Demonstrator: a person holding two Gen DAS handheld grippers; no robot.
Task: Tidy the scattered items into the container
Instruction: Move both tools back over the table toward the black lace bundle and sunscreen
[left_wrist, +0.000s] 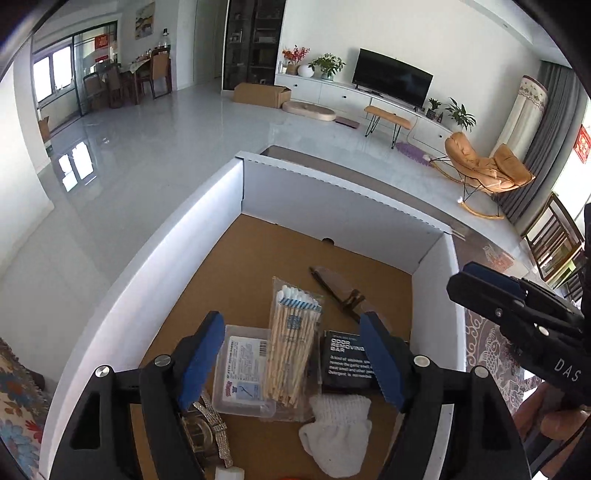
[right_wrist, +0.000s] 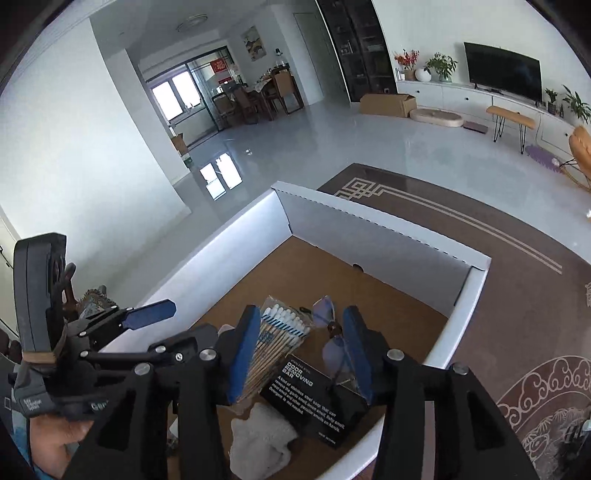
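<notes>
Both grippers, left (left_wrist: 291, 354) and right (right_wrist: 301, 350), hang with jaws apart and empty over the box (left_wrist: 155, 266), where swabs (left_wrist: 291, 347) and sock (left_wrist: 336, 428) already lie.

White box (left_wrist: 155, 280), brown floor: cotton swabs (left_wrist: 291, 350), black carton (left_wrist: 345, 356), white cloth (left_wrist: 338, 432), glasses (left_wrist: 340, 291).
</notes>
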